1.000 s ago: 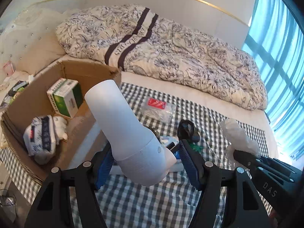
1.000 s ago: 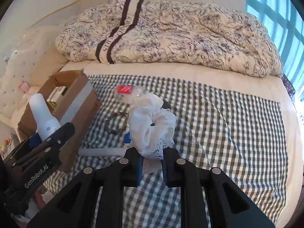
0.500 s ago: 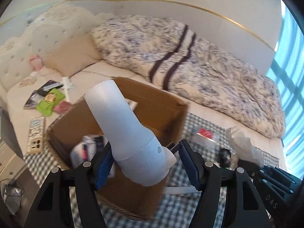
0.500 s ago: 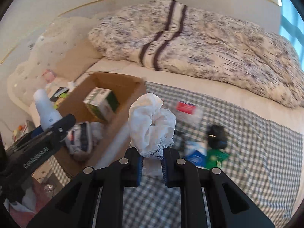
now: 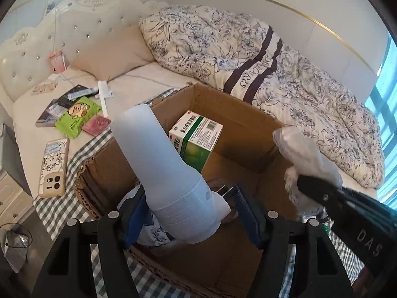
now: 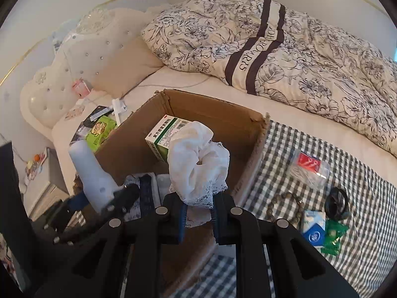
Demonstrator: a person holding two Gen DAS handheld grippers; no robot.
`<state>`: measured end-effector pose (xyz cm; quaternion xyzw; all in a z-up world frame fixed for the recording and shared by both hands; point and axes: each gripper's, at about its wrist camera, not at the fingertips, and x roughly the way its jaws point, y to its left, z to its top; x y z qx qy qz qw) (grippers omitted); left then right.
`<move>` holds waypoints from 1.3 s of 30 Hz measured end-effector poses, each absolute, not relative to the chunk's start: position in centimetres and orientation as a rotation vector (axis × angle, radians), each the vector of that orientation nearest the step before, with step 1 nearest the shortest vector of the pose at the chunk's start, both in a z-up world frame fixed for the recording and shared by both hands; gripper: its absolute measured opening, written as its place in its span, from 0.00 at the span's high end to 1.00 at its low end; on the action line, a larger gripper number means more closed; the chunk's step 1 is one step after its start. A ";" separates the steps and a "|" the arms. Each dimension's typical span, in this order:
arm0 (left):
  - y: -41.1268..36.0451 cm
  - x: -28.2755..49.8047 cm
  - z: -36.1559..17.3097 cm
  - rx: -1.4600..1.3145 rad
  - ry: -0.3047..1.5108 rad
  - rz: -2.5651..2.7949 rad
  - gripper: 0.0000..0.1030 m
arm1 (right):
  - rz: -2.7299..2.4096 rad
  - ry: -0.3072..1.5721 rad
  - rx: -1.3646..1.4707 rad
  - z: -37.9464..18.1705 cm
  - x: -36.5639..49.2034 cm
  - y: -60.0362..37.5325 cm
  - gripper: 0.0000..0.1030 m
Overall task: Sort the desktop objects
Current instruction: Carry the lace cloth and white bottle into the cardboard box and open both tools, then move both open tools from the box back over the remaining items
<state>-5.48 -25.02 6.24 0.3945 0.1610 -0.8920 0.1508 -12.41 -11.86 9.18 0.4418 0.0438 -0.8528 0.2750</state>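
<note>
on checked cloth (image 6: 310, 154) — cardboard box (image 6: 223, 118) — bed (image 6: 198, 92).

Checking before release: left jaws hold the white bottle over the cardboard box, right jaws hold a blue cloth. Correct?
Not quite. The right wrist view shows the cloth is white with a lace edge, not blue. The white bottle is over the cardboard box.
</note>
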 end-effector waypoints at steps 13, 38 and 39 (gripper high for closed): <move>-25.3 -6.0 5.2 1.134 0.494 -2.549 0.04 | -2.367 -0.004 1.124 10.3 -14.2 -10.0 0.17; -4.6 -6.0 5.3 1.260 0.134 -2.865 0.00 | -2.683 -0.043 1.355 6.6 -14.8 13.4 0.17; -4.1 -6.1 4.7 1.277 0.123 -2.864 0.00 | -2.683 -0.028 1.366 6.1 -14.7 13.6 0.17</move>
